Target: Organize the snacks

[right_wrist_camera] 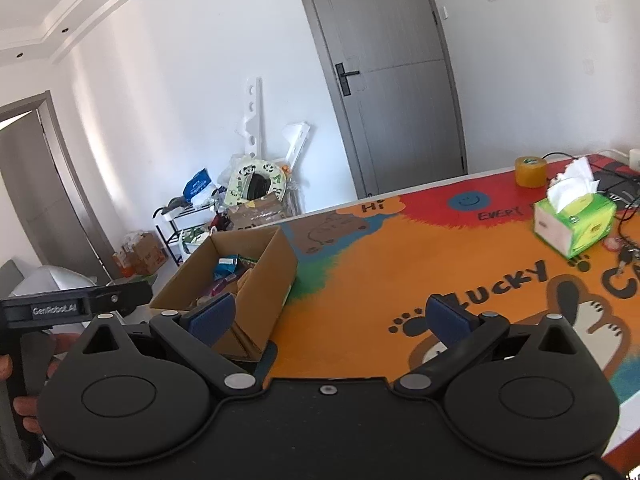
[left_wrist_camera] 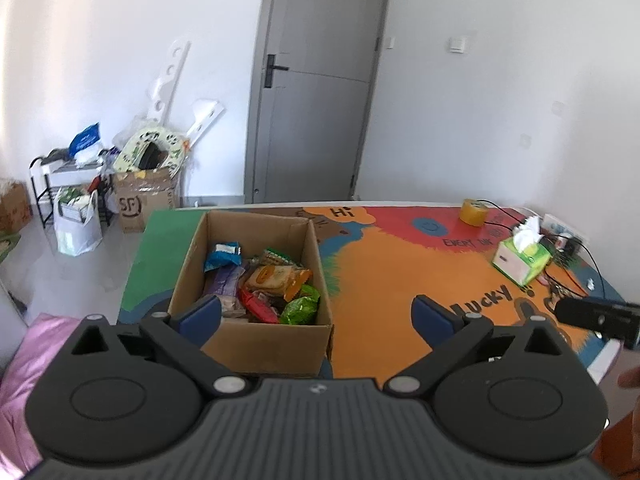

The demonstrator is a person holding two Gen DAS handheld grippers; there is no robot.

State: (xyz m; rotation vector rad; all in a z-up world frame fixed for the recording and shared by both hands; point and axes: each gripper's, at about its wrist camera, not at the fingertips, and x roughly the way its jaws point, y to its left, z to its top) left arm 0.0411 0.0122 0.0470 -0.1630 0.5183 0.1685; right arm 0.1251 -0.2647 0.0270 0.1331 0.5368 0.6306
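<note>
Cardboard is what fills the middle of my left wrist view: one open box [left_wrist_camera: 256,336] standing on the worktop [left_wrist_camera: 384,320] near its left edge, at about eleven o'clock from my left tool [left_wrist_camera: 318,314]. Inside the box I count roughly seven snack packets [left_wrist_camera: 264,280], piled loosely: one blue at the back left, one purple below it, one orange-and-tan in the middle, one dark green behind that, one red lower down, one bright green at the front right, and one pale packet half buried; the heap is too tangled for a firm count. My left tool hangs with its two blue pads [left_wrist_camera: 200,314] spread wide and nothing between them; the near wall of the box shows behind the left pad.

My right tool [right_wrist_camera: 332,316] is likewise spread wide and empty, over the orange mat at the near edge of the worktop, with the box at ten o'clock from it. At three o'clock in the left view I see a black part of the right tool; at nine o'clock in the right view, the left tool's handle in a hand [right_wrist_camera: 30,404].

Elsewhere on the worktop: one green tissue box [right_wrist_camera: 576,224] at two o'clock, one roll of tan tape [right_wrist_camera: 531,171] beyond it, and some black cables at the far right.
</note>
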